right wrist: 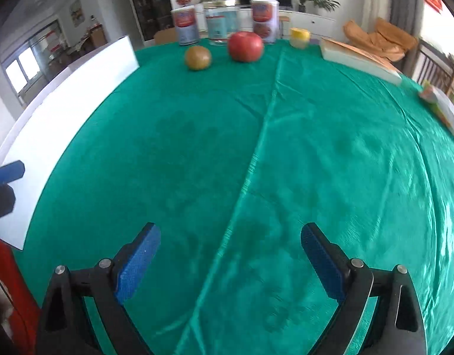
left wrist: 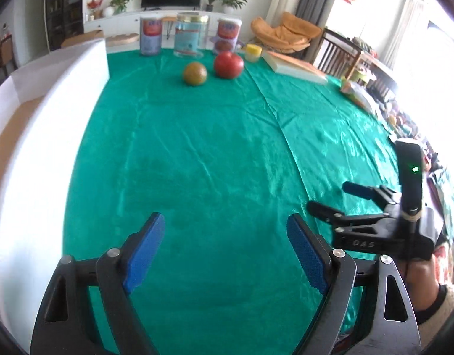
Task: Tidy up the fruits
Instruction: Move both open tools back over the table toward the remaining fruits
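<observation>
Two fruits sit at the far end of the counter (left wrist: 197,153), which is draped in green cloth; neither is touched yet

Left wrist view: left gripper (left wrist: 225,254) low over bare cloth, jaws spread wide, nothing between the blue pads. Red apple (left wrist: 228,64) and a smaller greenish-brown fruit (left wrist: 194,72) lie just beside each other, well apart from the gripper. Behind them stand two tins and a clear jar (left wrist: 191,35); a yellow-lidded cup (left wrist: 253,52) sits to the right. White board (left wrist: 49,112) runs along the left edge. Right gripper (left wrist: 339,198) shows at lower right, jaws parted, holding nothing

Right wrist view: right gripper (right wrist: 230,260) also over bare cloth near a seam, jaws wide apart and empty. Red apple (right wrist: 245,46) and greenish-brown fruit (right wrist: 197,58) again far ahead, near the tins. Flat book-like slab (right wrist: 357,56) at the right edge. One blue pad of the left gripper (right wrist: 6,173) peeks in at far left

Progress, as a judgement: organizing looks barely begun. No fruit gripped and no obvious container for them in view. Left to do: reach forward, grasp each fruit and place it
</observation>
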Demonstrator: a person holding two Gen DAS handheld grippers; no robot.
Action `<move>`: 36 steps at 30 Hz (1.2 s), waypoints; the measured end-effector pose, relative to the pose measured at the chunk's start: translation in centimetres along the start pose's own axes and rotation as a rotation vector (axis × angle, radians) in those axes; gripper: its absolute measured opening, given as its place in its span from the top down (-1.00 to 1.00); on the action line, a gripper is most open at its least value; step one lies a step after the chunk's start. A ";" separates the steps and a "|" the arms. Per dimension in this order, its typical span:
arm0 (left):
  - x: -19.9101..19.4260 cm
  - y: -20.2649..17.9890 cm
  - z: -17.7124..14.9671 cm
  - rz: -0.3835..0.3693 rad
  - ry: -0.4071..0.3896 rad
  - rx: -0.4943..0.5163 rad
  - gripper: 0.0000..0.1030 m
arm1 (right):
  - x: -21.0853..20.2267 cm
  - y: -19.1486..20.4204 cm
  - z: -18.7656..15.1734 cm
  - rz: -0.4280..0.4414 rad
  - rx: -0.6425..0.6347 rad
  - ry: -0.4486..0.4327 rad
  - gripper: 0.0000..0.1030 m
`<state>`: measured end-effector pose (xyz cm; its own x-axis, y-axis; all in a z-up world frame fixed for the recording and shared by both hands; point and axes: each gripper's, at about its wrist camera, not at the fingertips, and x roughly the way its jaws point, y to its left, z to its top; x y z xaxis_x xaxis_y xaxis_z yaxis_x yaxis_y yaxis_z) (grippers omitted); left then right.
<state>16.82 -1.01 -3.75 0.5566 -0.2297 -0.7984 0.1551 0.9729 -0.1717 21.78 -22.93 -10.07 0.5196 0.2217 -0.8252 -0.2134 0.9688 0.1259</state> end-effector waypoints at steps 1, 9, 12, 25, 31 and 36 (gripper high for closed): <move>1.3 -0.7 -0.5 0.018 0.006 0.010 -0.67 | -0.4 -1.0 -0.6 -0.017 0.019 -0.025 -0.86; 6.0 -0.6 -1.1 0.163 -0.051 0.045 -0.67 | -1.6 -2.7 -1.4 -0.092 0.042 -0.069 -0.88; 5.8 -0.2 -1.2 0.166 -0.053 0.042 -0.67 | -1.1 -2.3 -1.3 -0.113 0.018 -0.054 -0.95; 6.6 -0.6 -1.0 0.170 -0.031 0.061 -0.88 | -0.6 -2.1 -1.4 -0.141 0.009 -0.041 -1.00; 6.6 -0.6 -1.0 0.170 -0.031 0.061 -0.88 | -0.6 -2.1 -1.4 -0.141 0.009 -0.041 -1.00; 6.6 -0.6 -1.0 0.169 -0.031 0.063 -0.88 | -0.6 -2.1 -1.4 -0.141 0.009 -0.041 -1.00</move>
<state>19.58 -3.05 -9.48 0.6039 -0.0652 -0.7944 0.1074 0.9942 0.0000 20.74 -25.21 -10.62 0.5772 0.0875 -0.8119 -0.1285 0.9916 0.0155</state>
